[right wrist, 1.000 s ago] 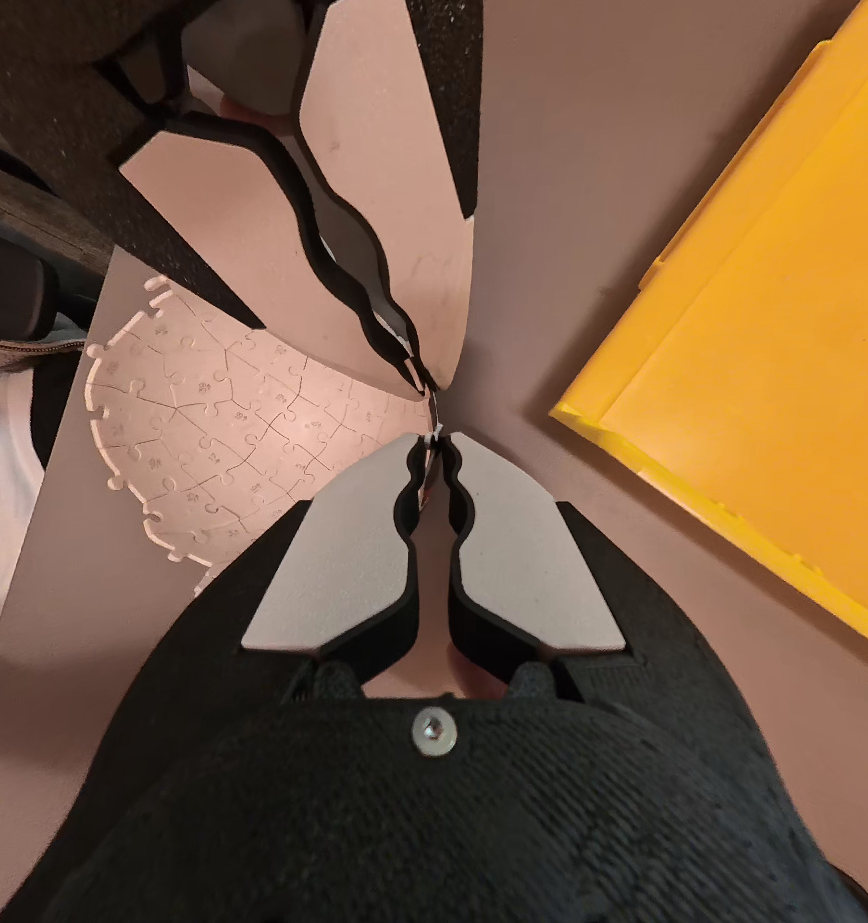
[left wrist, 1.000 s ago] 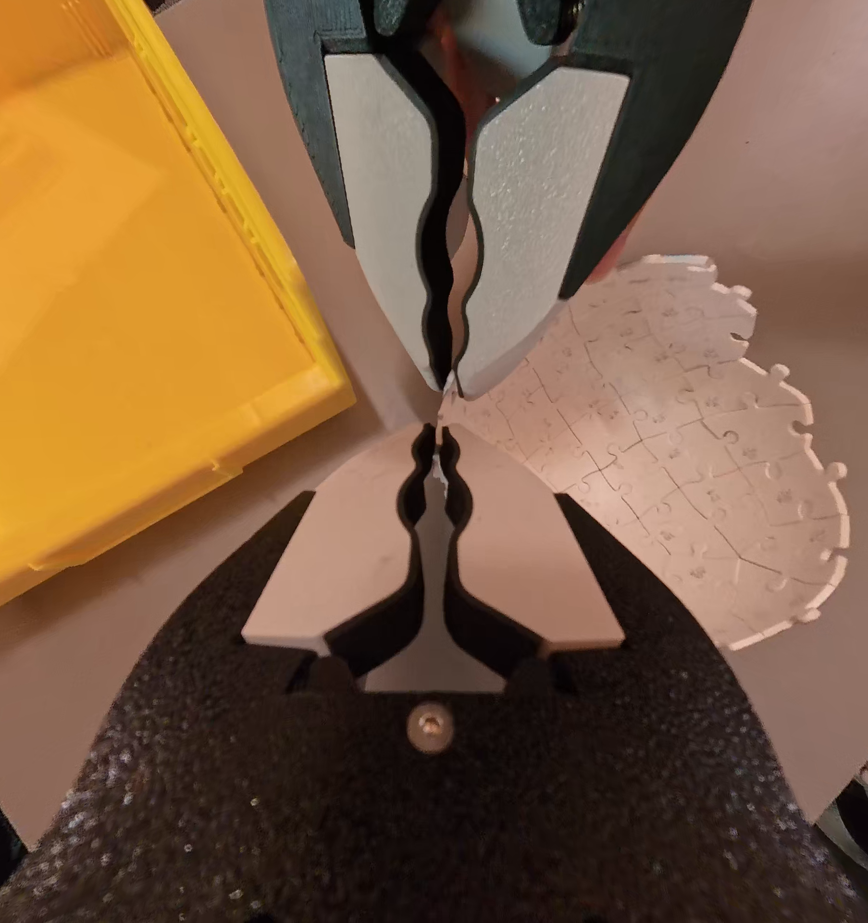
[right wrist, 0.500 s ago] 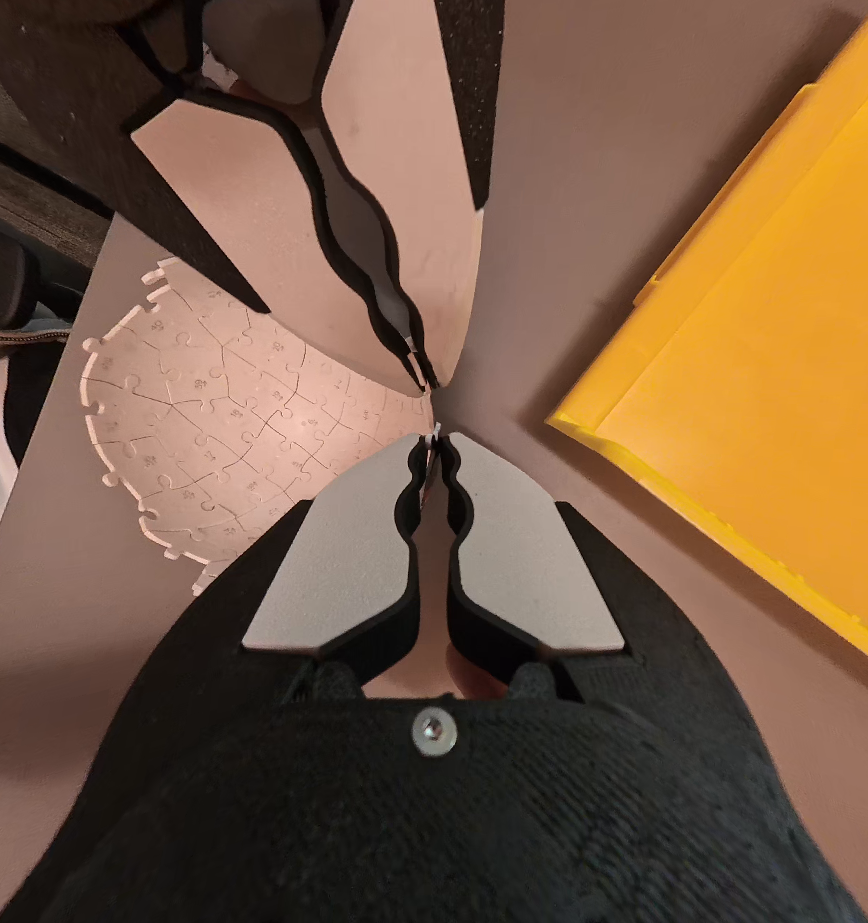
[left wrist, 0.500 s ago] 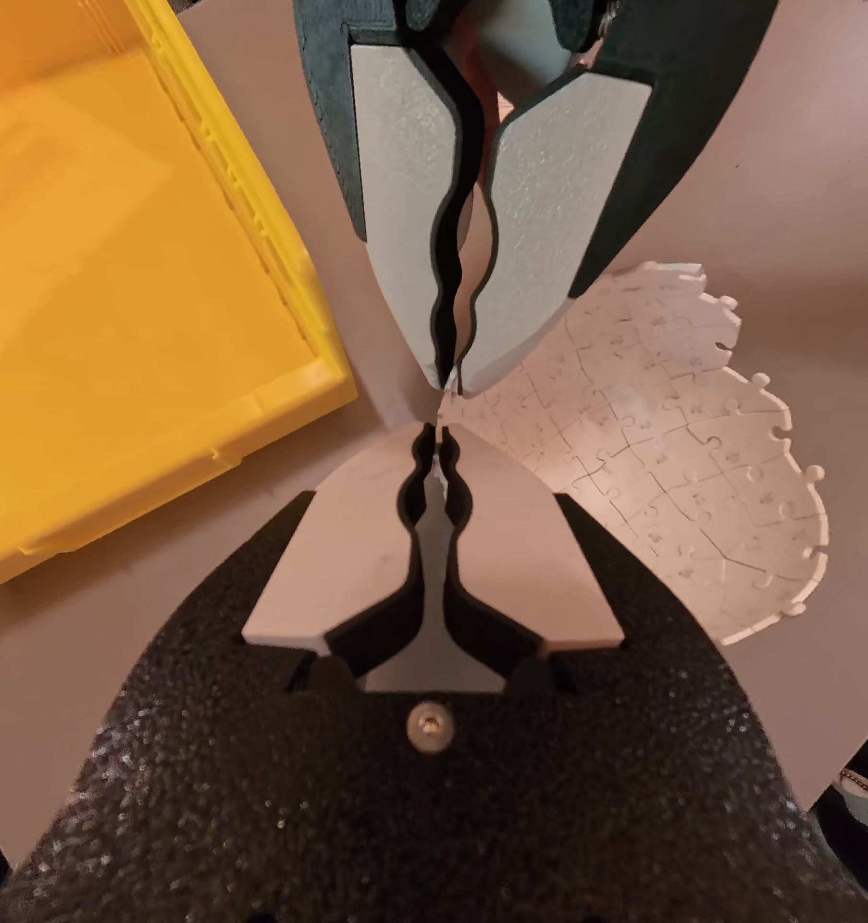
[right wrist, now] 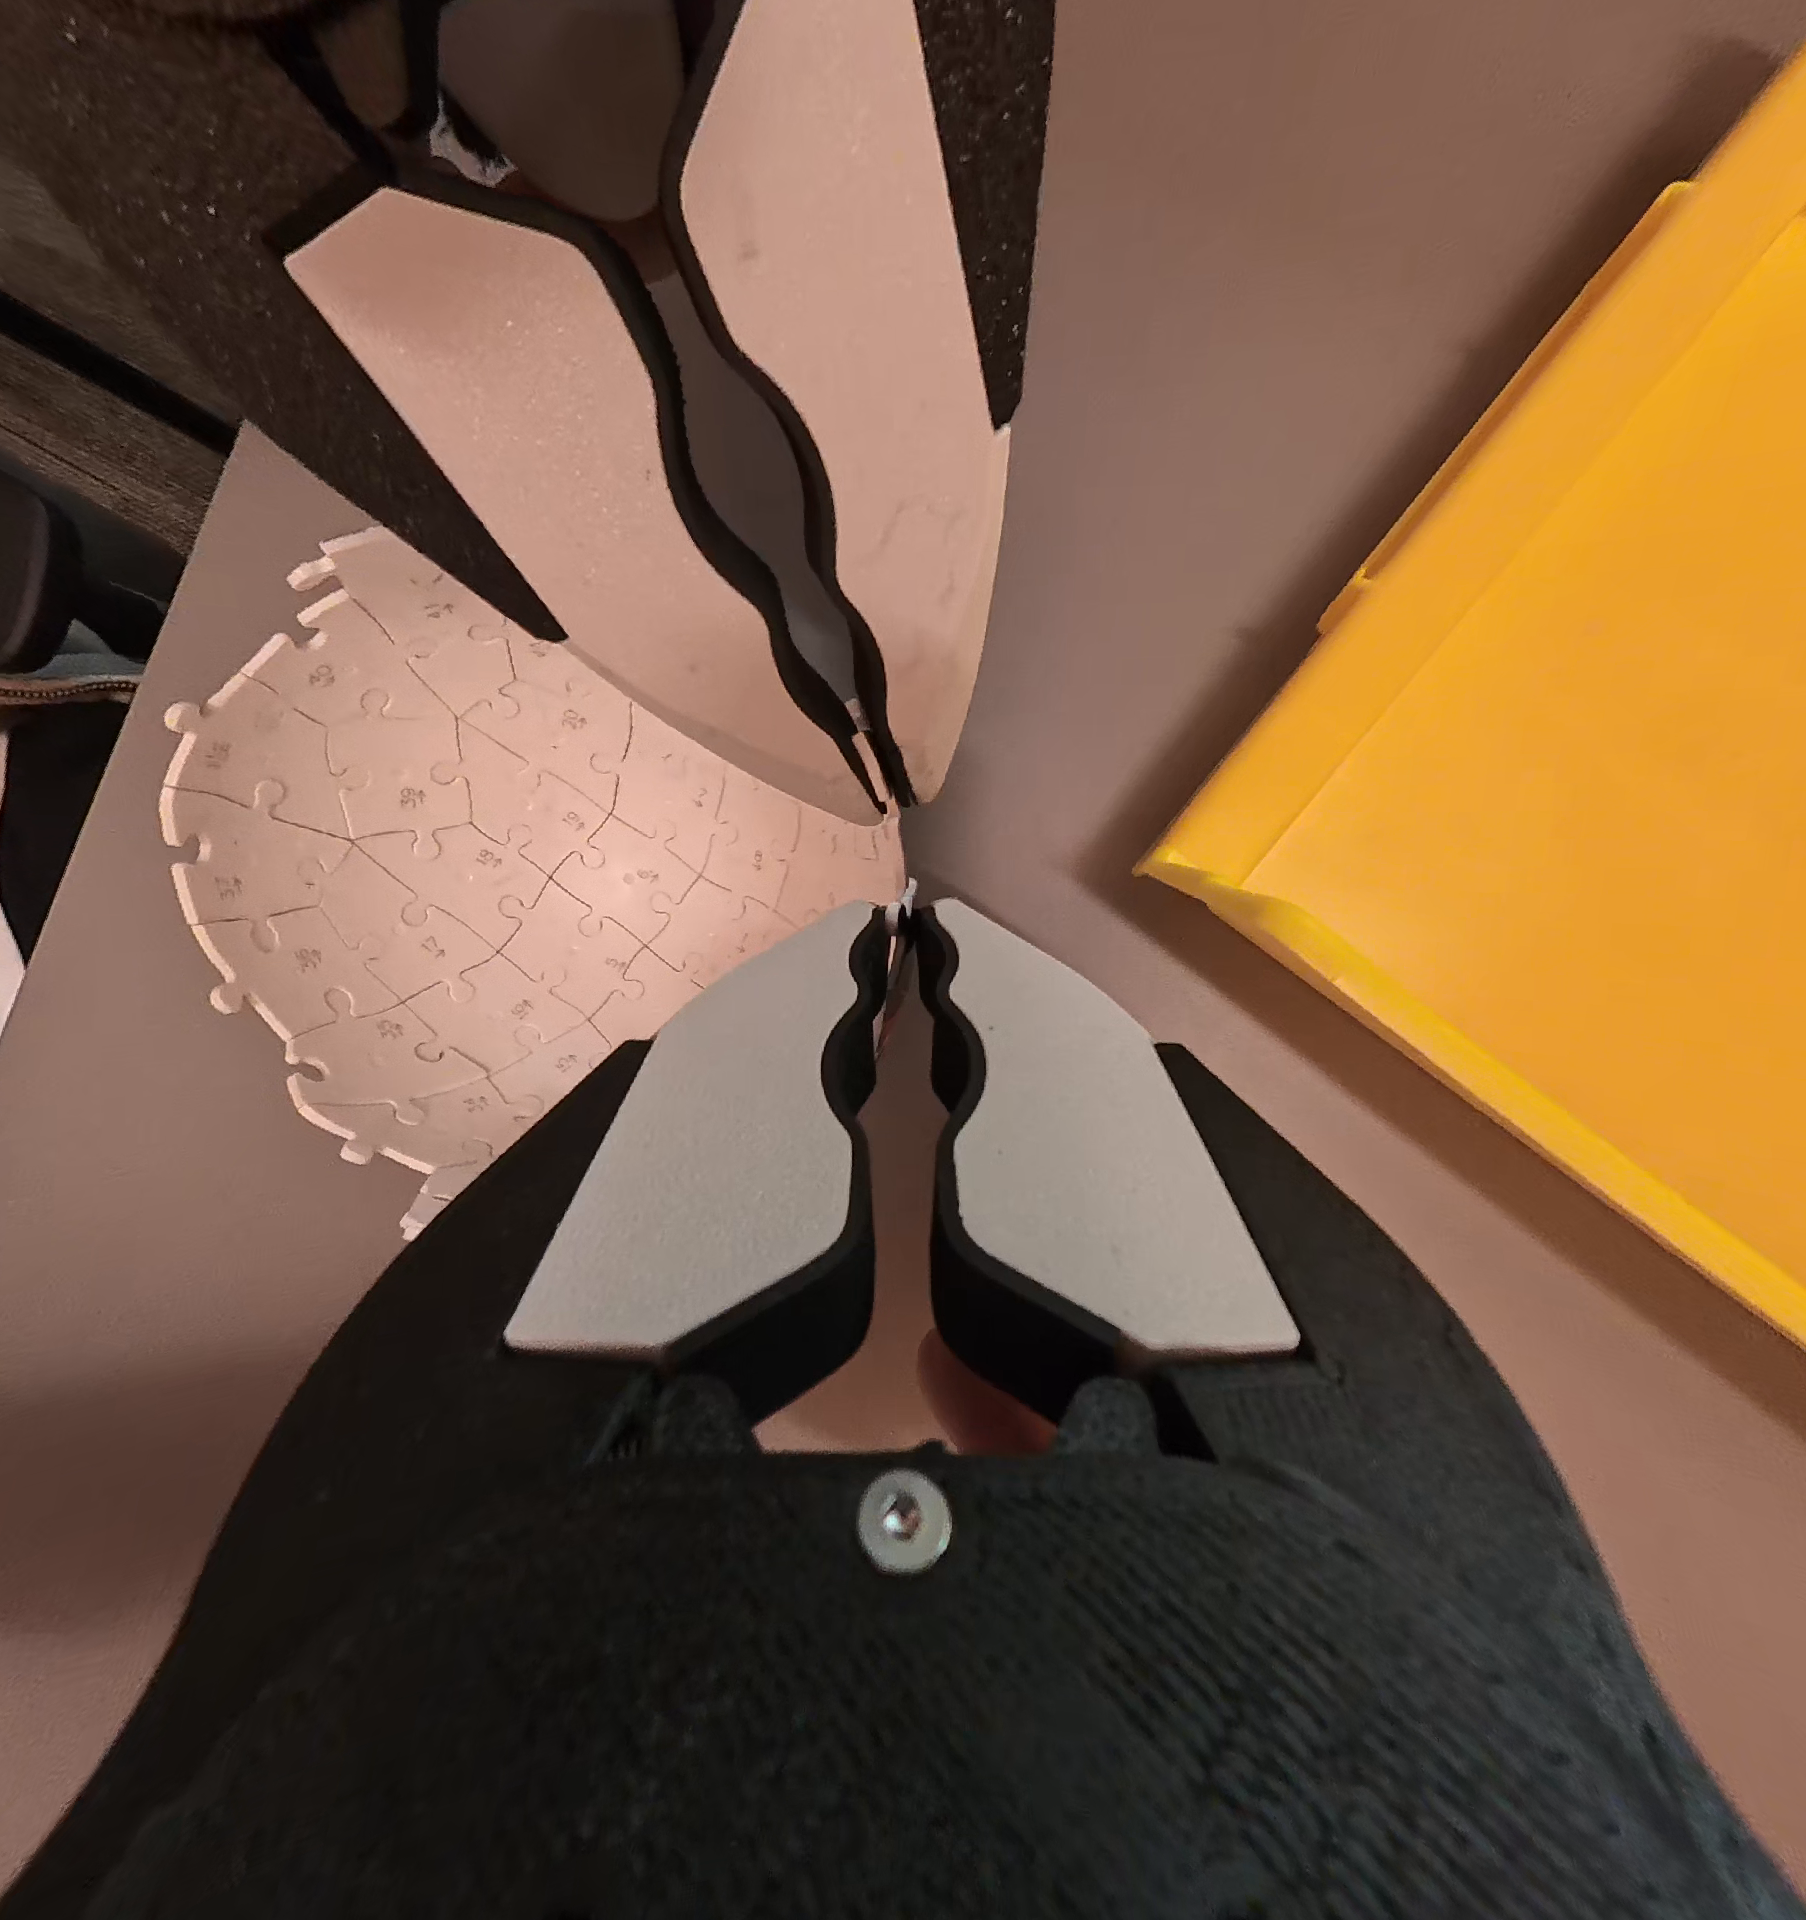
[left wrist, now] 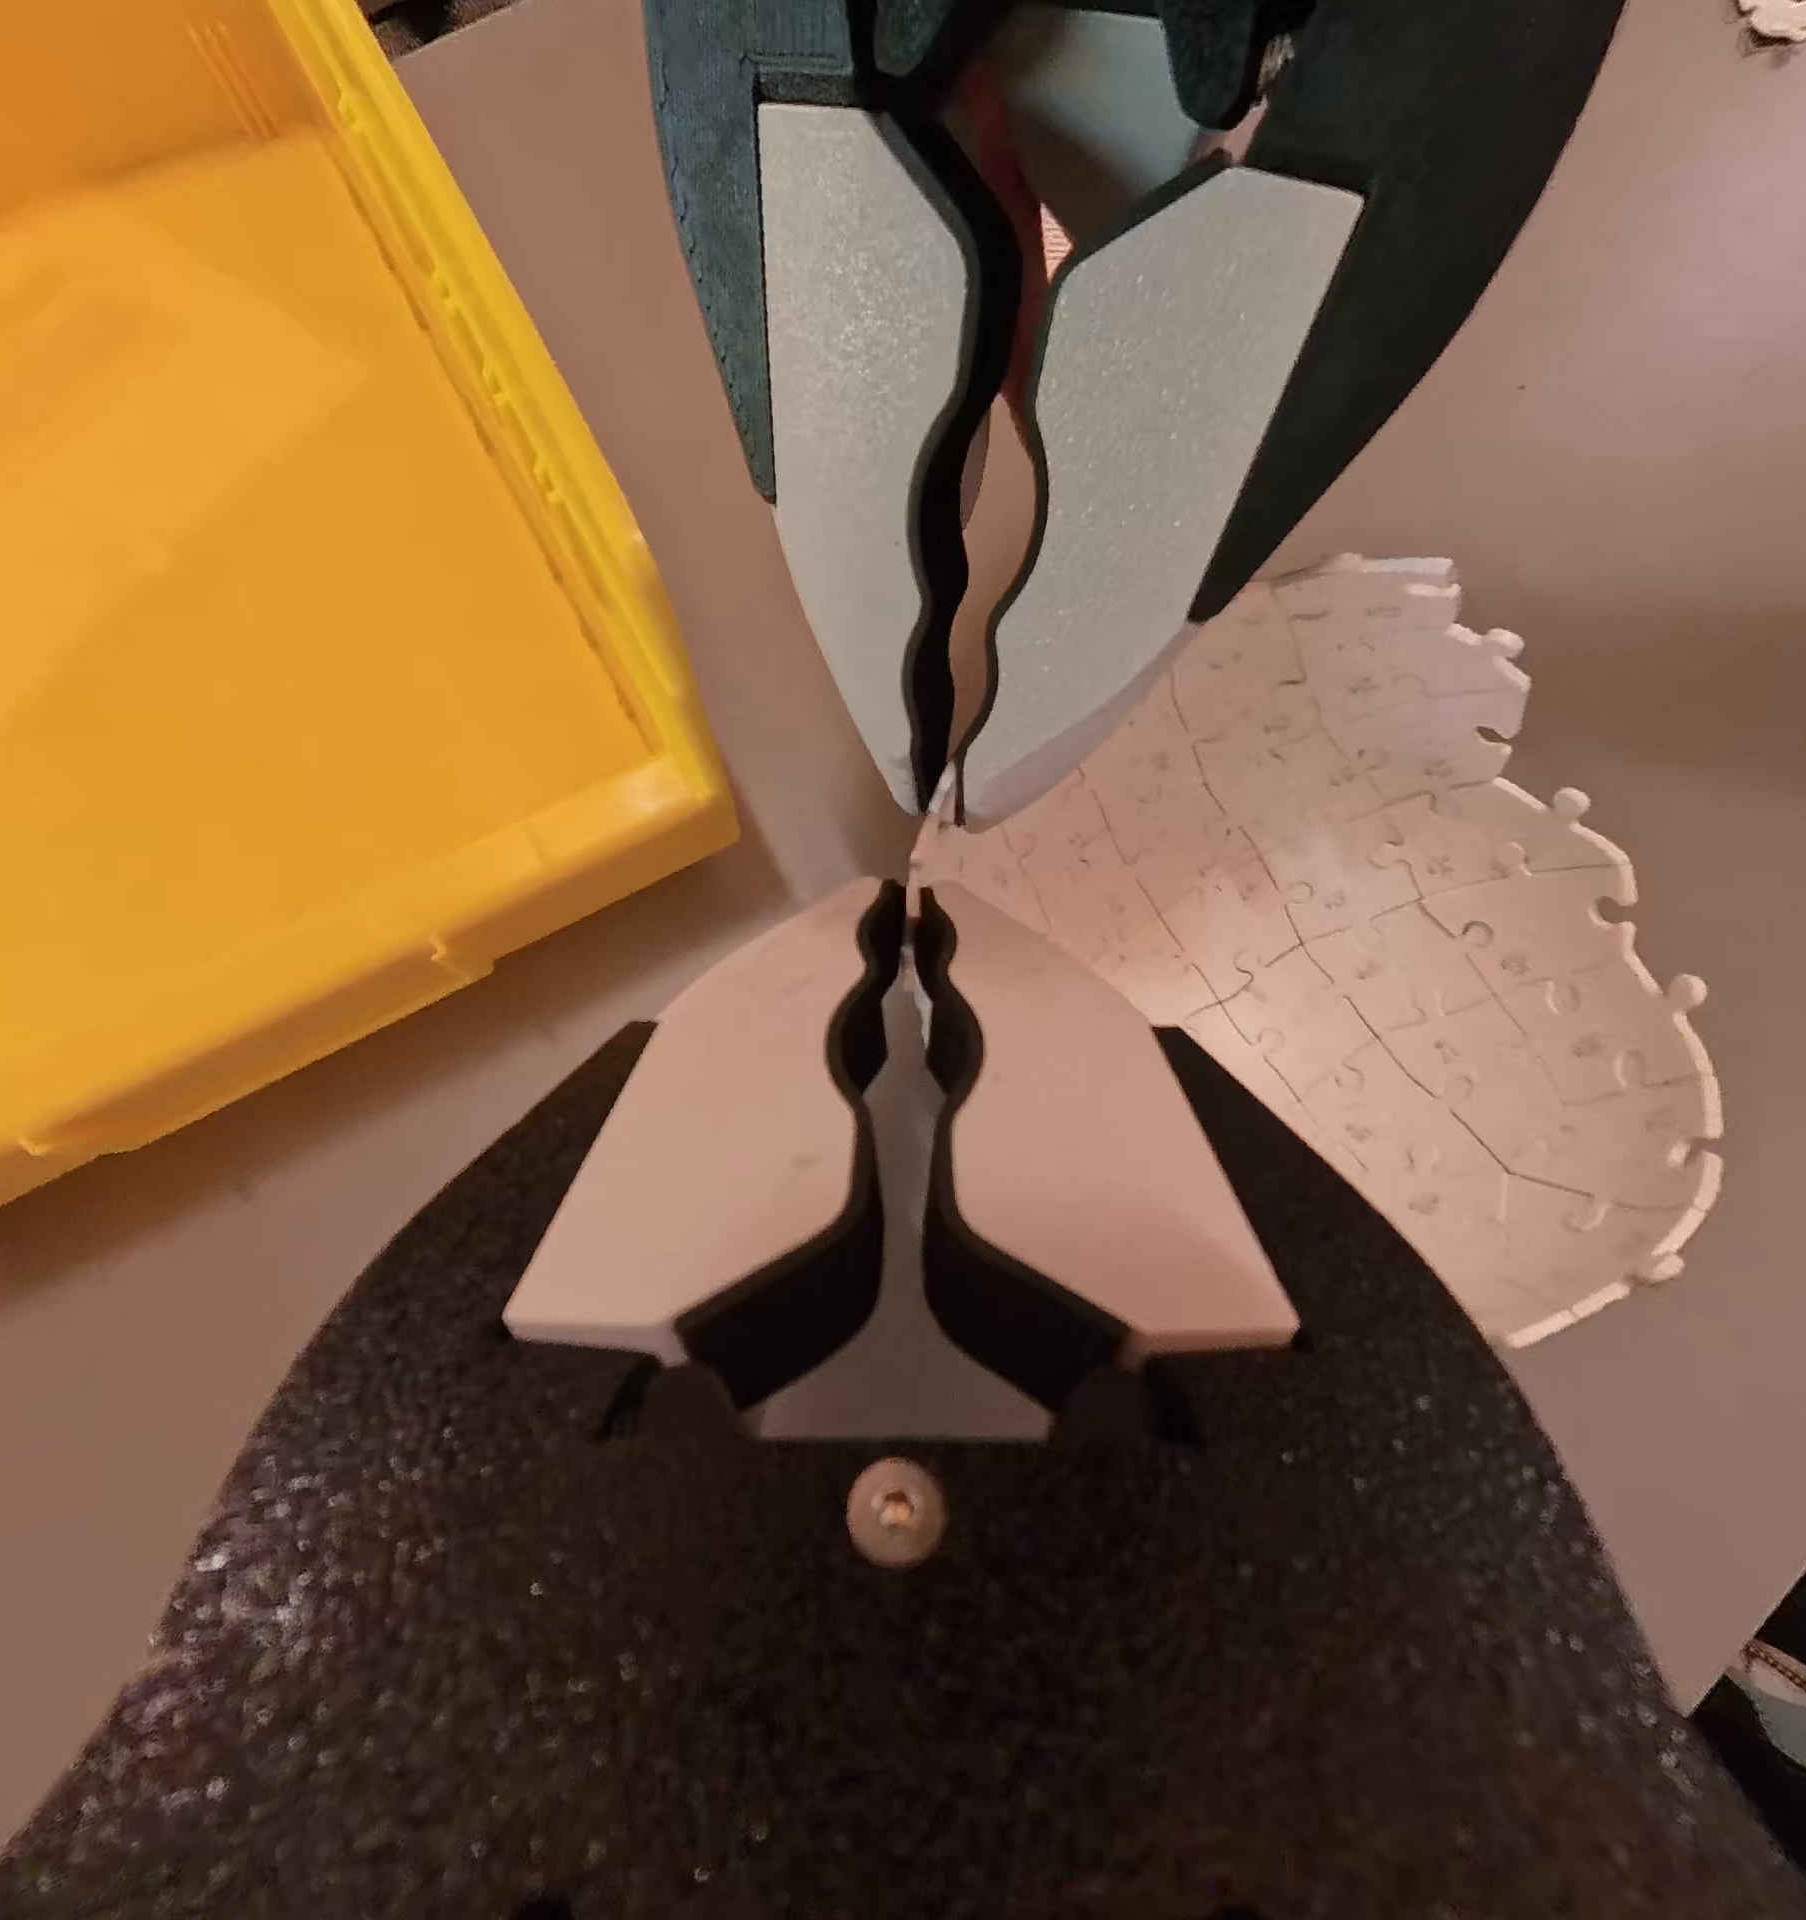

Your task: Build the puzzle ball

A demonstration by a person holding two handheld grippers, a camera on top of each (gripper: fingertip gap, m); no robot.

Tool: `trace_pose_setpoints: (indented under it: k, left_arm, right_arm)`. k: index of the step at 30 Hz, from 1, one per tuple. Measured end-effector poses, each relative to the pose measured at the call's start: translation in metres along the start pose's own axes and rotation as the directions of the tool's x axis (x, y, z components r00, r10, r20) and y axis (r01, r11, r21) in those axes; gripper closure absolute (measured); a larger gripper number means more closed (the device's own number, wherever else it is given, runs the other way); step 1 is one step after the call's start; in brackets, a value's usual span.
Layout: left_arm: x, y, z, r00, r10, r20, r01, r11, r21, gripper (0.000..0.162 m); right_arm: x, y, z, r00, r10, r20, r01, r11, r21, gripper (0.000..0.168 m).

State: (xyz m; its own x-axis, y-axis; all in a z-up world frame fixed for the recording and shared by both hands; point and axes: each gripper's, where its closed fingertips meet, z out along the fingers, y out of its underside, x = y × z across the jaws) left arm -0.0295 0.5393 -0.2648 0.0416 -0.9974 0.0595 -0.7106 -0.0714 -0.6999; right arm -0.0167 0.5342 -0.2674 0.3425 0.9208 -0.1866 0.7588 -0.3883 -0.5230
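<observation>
Two grippers, tip to tip over table (left wrist: 1657, 343), both pinched nearly closed on edge of one item. Item 1: puzzle ball (left wrist: 1398, 956), part-built, pale curved shell of interlocked pcs, knobbed open rim, small marks on pcs; sits on table, to right in left wrist view, to left in right wrist view (right wrist: 442, 883). Item 2: left gripper (left wrist: 907, 896), grey fingers w/ black wavy pads, tips clamped on thin white edge of shell at near end. Item 3: right gripper (right wrist: 904, 914), same build, tips clamped on thin white piece at shell edge; can't tell if piece is joined to shell. Item 4: yellow bin (left wrist: 255, 623), plastic, on table beside grippers, apart from shell.
</observation>
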Motion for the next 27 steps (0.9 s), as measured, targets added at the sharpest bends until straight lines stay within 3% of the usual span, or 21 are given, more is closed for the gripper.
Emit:
trace_pose_setpoints:
  k: [9, 15, 20, 27]
  left_arm:
    - [0.0, 0.0, 0.001, 1.0, 0.005, 0.001, -0.005, 1.0, -0.022, 0.16]
    - [-0.003, -0.001, 0.003, 1.0, 0.0, 0.026, 0.001, 1.0, -0.02, 0.16]
    - [-0.006, 0.0, 0.004, 0.999, -0.003, 0.045, 0.005, 0.999, -0.042, 0.16]
    - [-0.007, 0.0, 0.004, 0.998, -0.034, 0.05, 0.035, 0.999, -0.035, 0.16]
  right_arm:
    - [0.001, 0.0, 0.0, 1.0, -0.015, 0.008, 0.015, 0.999, -0.038, 0.157]
    - [-0.003, -0.006, -0.002, 0.997, 0.028, 0.072, -0.025, 0.999, -0.043, 0.136]
    - [0.002, 0.0, 0.002, 0.999, 0.016, 0.052, -0.01, 0.993, -0.116, 0.151]
    - [0.012, -0.001, -0.001, 1.0, -0.013, 0.0, 0.013, 0.986, -0.168, 0.157]
